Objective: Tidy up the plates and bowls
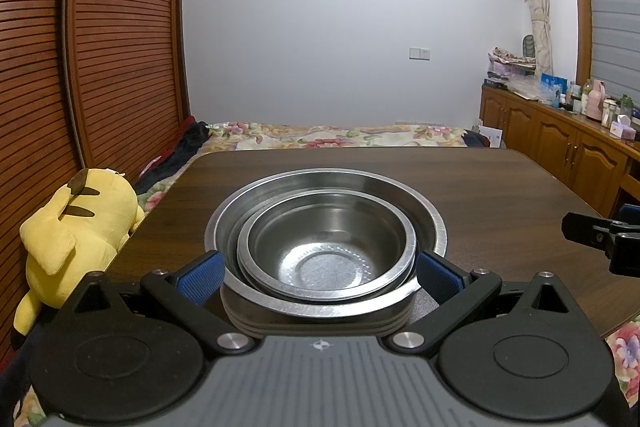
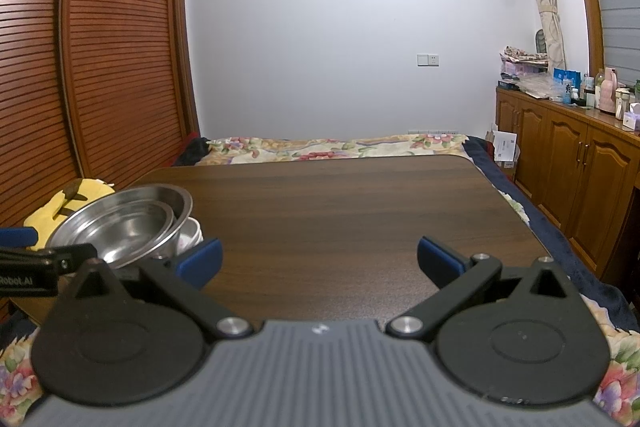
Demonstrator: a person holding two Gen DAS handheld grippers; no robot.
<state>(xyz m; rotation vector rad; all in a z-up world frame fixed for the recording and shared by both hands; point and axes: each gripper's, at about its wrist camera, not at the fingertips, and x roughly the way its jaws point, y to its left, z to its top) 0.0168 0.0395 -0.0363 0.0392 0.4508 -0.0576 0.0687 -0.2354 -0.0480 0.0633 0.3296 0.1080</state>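
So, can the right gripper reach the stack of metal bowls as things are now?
Probably yes. The right gripper is open over bare table, but the left gripper already flanks the stack of metal bowls, so its near side is taken.

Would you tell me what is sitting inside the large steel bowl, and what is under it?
A smaller steel bowl is nested inside the large steel bowl, and looks empty. Under them is a stack of plates showing only its edges; the bowls hide how many there are.

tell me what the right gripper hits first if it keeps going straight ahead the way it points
Probably nothing on the table: the right gripper faces bare wood, with the bed beyond. The stacked steel bowls sit off to its left.
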